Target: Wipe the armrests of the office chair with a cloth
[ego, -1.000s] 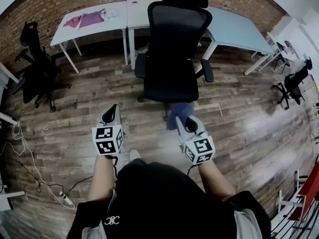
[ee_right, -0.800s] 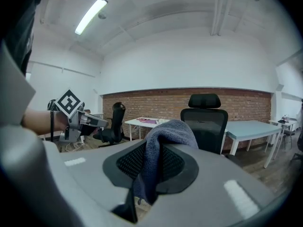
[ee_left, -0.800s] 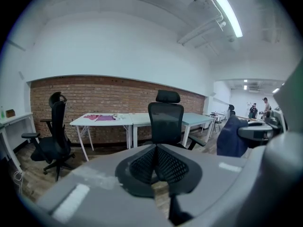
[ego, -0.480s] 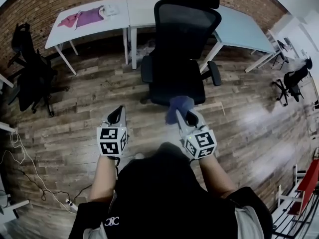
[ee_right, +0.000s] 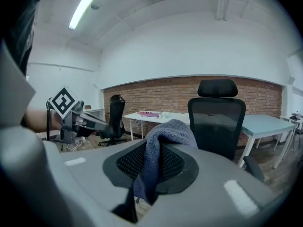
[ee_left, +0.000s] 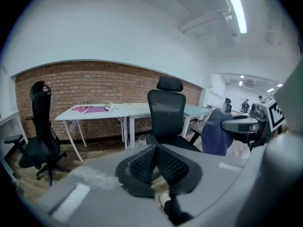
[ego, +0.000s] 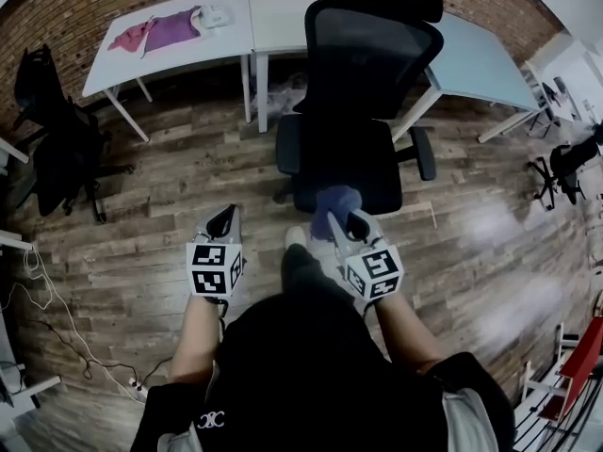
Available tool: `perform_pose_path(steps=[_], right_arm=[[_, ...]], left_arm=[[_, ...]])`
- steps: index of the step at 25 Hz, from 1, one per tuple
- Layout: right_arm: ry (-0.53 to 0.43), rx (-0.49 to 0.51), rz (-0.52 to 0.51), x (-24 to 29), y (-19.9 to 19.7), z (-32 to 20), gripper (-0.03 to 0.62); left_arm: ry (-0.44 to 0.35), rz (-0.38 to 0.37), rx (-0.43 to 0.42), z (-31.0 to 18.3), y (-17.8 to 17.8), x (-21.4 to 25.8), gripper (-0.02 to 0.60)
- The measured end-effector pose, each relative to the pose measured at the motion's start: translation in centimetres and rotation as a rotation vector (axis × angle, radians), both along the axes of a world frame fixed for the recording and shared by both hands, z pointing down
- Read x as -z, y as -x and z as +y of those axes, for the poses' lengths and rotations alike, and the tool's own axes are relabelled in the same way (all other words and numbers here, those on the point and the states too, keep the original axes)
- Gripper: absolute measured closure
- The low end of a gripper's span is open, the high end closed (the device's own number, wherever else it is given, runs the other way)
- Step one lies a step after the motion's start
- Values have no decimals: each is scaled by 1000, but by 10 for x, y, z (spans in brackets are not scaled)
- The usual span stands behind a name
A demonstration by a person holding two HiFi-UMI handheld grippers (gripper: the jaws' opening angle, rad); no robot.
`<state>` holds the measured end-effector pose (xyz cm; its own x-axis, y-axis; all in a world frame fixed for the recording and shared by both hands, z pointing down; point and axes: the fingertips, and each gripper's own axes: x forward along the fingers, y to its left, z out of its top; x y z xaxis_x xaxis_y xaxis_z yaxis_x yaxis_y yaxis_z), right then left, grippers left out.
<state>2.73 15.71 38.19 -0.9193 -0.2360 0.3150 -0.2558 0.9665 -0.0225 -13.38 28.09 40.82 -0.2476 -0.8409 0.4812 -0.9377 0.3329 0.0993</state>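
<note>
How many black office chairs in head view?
3. Mesh-backed chair straight ahead; second chair at left by the brick wall; third chair at far right edge, partly cut off. Others may be hidden.

Legible words or numbers: none.
Square markers, black-and-white coded patterns without letters: on the cubes of the left gripper (ego: pixel 224 222) and the right gripper (ego: pixel 352 224).
Emblem (ego: pixel 212 419), small, white, interlocked loops: on the person's dark top (ego: pixel 311 365); not readable as a name.
</note>
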Motion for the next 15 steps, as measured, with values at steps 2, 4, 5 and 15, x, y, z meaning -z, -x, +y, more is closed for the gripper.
perform_pose_path(steps=[2,4,5,15], right_arm=[[10,7,4,-3,18,-21,522],[19,24,12,-6,34,-41,523],[23,37,20,-8,41,-51,523],[69,271,143,-39,118,-111,522]], left_arm=[[16,-4,12,-19,18,-3,575],[24,-7,21,-40,34,-2,575],[22,-9,22,-52,39,0,575],[54,70,89,-151,92,-8,575]])
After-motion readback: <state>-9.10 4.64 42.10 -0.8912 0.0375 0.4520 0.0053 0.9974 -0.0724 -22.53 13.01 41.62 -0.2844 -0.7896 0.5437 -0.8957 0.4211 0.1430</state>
